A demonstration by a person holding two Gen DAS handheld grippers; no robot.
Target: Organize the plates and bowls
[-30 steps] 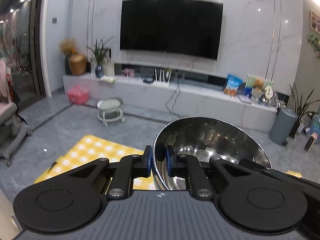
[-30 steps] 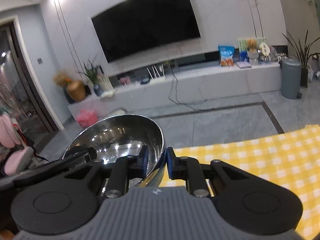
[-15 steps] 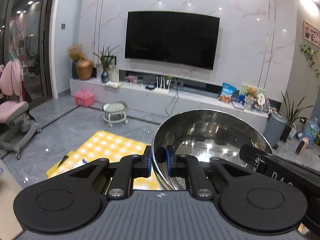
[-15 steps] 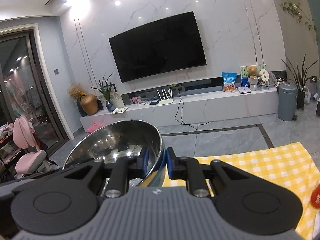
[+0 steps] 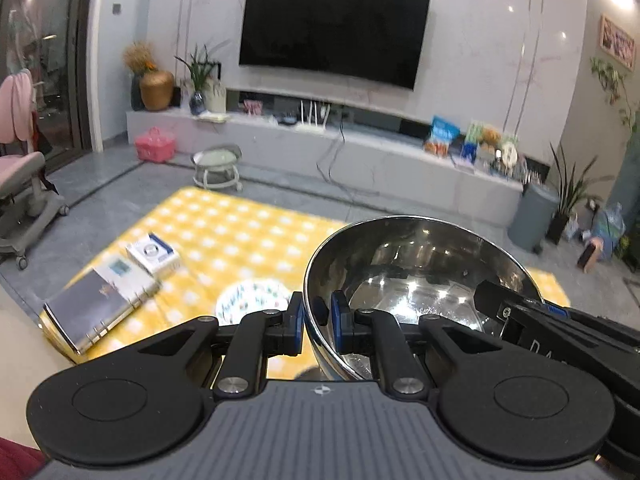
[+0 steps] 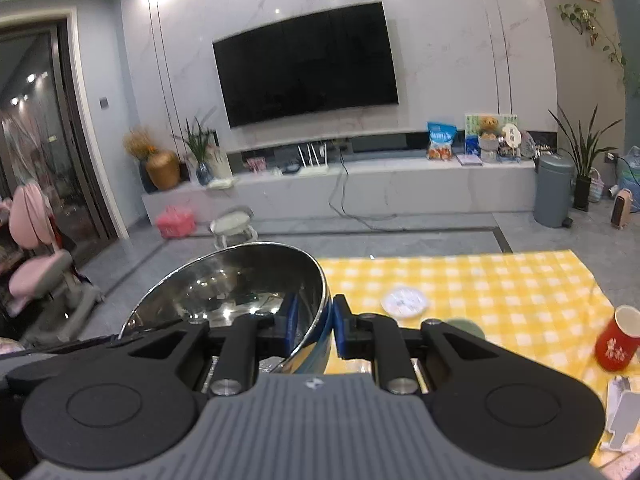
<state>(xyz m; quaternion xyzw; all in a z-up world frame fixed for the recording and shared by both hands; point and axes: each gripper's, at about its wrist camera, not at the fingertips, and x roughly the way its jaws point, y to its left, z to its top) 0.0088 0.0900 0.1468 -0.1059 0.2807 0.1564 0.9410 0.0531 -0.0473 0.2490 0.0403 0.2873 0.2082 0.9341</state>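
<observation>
A large shiny steel bowl [image 5: 416,276] is held in the air by both grippers. My left gripper [image 5: 317,322] is shut on its left rim. My right gripper [image 6: 314,328] is shut on its right rim; the bowl [image 6: 236,288] shows left of centre in the right wrist view. Below lies a yellow checked cloth [image 5: 240,236]. A small patterned white plate [image 5: 252,298] lies on it just left of the bowl; it also shows in the right wrist view [image 6: 404,300]. A greenish dish [image 6: 466,326] peeks out behind my right gripper's finger.
A binder [image 5: 96,308] and a white box [image 5: 154,254] lie on the cloth's left side. A red cup [image 6: 616,344] stands at the cloth's right edge, white packaging [image 6: 622,412] beside it. Beyond are grey floor, a stool [image 5: 218,164], TV bench and bin [image 6: 554,190].
Both grippers, still clamped on the bowl, have tipped downward; the cloth with plate, binder, box and red cup has come into view.
</observation>
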